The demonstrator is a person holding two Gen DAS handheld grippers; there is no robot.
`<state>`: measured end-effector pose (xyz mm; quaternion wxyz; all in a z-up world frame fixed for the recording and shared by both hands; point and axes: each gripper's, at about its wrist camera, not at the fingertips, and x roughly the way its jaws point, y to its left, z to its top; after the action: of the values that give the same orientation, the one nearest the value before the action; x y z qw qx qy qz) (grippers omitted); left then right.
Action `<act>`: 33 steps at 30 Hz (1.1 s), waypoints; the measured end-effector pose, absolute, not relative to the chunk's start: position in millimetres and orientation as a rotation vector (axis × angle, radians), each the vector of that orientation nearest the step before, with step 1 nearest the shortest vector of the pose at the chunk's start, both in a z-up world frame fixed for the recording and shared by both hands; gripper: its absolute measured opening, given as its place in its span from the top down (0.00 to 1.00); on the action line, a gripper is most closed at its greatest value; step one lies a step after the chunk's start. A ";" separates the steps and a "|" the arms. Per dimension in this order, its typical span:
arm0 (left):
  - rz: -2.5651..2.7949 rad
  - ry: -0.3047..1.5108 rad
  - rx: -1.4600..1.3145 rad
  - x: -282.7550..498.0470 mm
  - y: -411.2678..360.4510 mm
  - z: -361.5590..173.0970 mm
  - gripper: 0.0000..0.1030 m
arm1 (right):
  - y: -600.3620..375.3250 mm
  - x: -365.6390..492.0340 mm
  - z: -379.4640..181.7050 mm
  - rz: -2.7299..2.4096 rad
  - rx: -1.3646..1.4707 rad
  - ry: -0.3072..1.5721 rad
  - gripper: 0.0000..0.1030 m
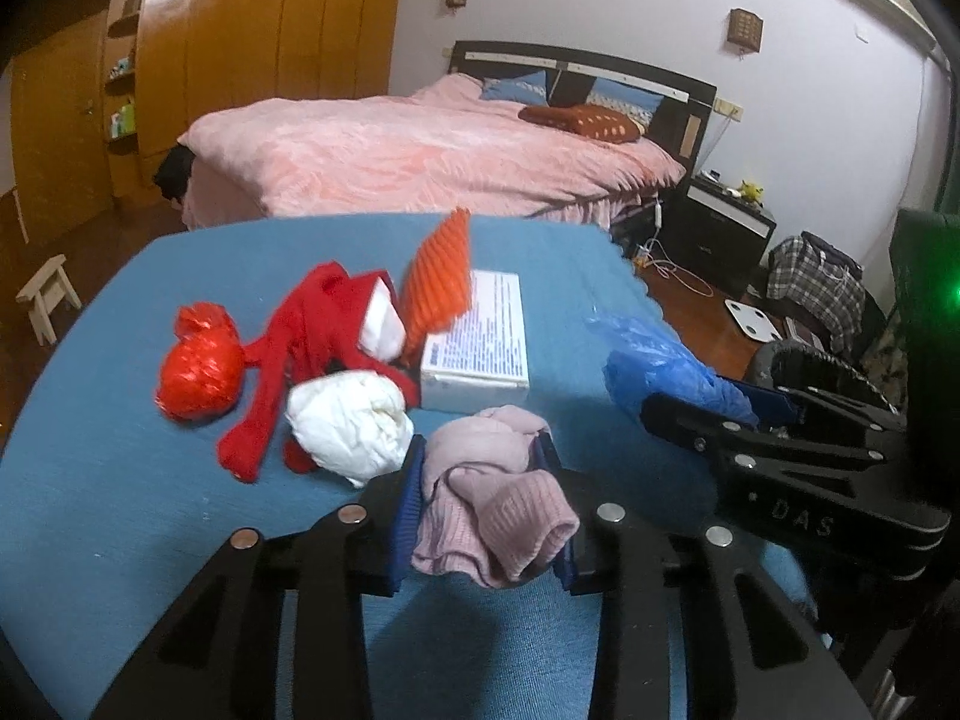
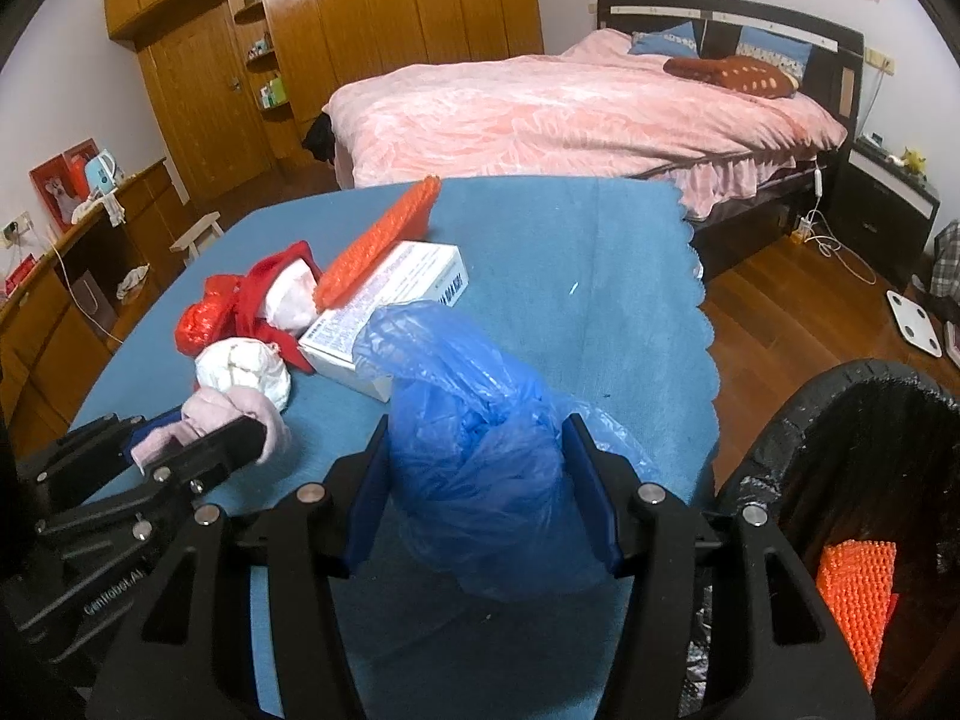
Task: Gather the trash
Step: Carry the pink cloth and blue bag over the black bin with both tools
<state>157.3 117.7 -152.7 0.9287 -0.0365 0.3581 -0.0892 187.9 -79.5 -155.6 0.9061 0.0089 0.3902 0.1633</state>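
Blue cloth covers the worktop (image 1: 120, 510), and both grippers sit over its near edge. Closest in, the left gripper (image 1: 483, 501) has its jaws partly closed around a bunched pink knit sock (image 1: 492, 504), pads pressing it from both sides. The right gripper (image 2: 477, 489) has its jaws set a little wider, clamped on a crumpled blue plastic bag (image 2: 474, 450) that bulges up above the pads. Just right of the right gripper, off the worktop's edge, stands a black-lined trash bin (image 2: 840, 408) with an orange ribbed piece (image 2: 855, 594) already inside.

Just ahead and left of the left jaws lies a crumpled white paper wad (image 1: 351, 426), touching a red knit garment (image 1: 288, 360) beyond it. A knotted red plastic bag (image 1: 201, 363) sits left of that. Farther ahead rests a white printed box (image 1: 480, 342) with an orange ribbed sheet (image 1: 435, 282) leaning on it. Beyond the worktop stands a bed (image 1: 432, 150) with a pink cover, and a wooden wardrobe (image 2: 372, 30) lines the far wall.
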 end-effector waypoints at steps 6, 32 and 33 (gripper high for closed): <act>-0.155 0.706 -0.075 154.3 120.3 -134.3 0.66 | -87.1 180.7 -137.7 0.340 0.037 0.783 0.48; -0.252 0.608 -0.035 134.9 29.8 -76.3 0.66 | -203.4 114.4 -61.1 0.196 0.096 0.622 0.48; -0.265 0.605 -0.031 135.0 22.0 -75.0 0.66 | -208.7 112.3 -61.2 0.186 0.098 0.621 0.48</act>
<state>135.0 22.0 -75.0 0.9459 -0.0154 0.2969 -0.1299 112.3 -208.7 -61.2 0.9468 0.0480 0.3047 0.0914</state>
